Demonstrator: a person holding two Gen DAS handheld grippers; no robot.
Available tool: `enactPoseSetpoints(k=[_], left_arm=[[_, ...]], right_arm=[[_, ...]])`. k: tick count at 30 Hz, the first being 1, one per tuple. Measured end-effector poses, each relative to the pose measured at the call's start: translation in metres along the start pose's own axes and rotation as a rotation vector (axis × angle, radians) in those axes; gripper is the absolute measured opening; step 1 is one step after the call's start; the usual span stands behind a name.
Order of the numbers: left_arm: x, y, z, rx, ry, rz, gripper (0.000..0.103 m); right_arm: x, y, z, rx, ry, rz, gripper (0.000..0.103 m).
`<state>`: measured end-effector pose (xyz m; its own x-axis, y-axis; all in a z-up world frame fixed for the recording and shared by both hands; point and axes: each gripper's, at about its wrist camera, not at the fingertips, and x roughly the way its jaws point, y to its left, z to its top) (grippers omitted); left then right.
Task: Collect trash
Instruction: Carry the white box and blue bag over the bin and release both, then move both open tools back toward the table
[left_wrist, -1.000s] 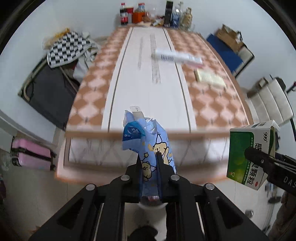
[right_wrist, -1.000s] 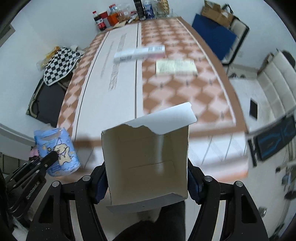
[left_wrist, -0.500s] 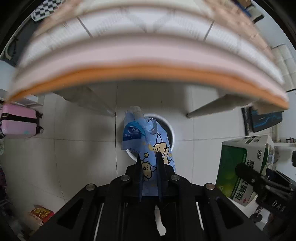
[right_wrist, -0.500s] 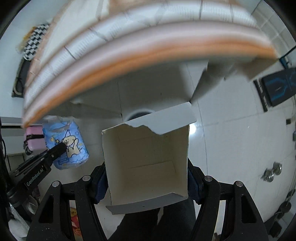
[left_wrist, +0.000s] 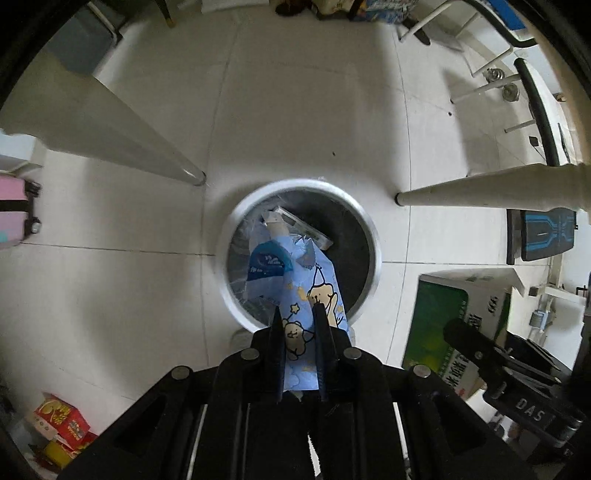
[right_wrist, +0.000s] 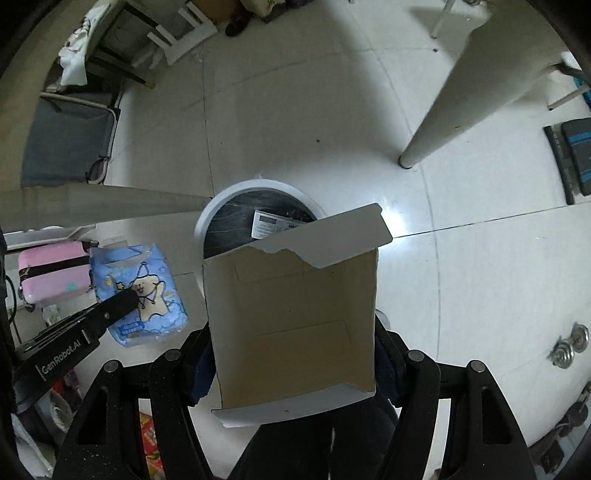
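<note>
2 pieces of trash poised above 1 round bin (left_wrist: 373, 240) on the white tile floor between the table legs. Left gripper (left_wrist: 298, 325) clamped on a blue cartoon-print tissue pack (left_wrist: 314, 291), long axis running forward along the fingers and hanging directly over the bin's dark, bag-lined mouth; in the right wrist view the same pack (right_wrist: 138, 291) seen from the side, pinched at mid-length. Right gripper (right_wrist: 295, 354) clamped on the 2 side walls of an open, torn-flapped cardboard box (right_wrist: 295, 317), green printed face visible from the left wrist view (left_wrist: 454, 328), open end forward and tilted toward the bin (right_wrist: 207, 218) but set nearer the rim than the centre. Already inside the bin: a flat white printed carton (right_wrist: 269, 225) and crumpled clear plastic (left_wrist: 240, 258). Left hand judged the better placed of the 2: pack straight above the opening, a simple release likely enough to drop it in; box probably needing a short carry forward over the rim first. Pink suitcase (right_wrist: 51, 273) parked off to the left, well apart.
</note>
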<state>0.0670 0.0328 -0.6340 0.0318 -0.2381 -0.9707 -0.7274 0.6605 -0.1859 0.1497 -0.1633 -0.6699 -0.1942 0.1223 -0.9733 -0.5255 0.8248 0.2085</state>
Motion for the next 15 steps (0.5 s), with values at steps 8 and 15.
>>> enactPoseSetpoints(k=[8,15], left_arm=[[0.014,0.017,0.001,-0.094,0.032,-0.049,0.041],[-0.007,0.039,-0.01,-0.109,-0.002,-0.019,0.1]], right_arm=[[0.053,-0.004,0.013,-0.014,0.047,0.035,0.08],[0.052,0.005,0.022,-0.02,0.045,0.056,0.09]])
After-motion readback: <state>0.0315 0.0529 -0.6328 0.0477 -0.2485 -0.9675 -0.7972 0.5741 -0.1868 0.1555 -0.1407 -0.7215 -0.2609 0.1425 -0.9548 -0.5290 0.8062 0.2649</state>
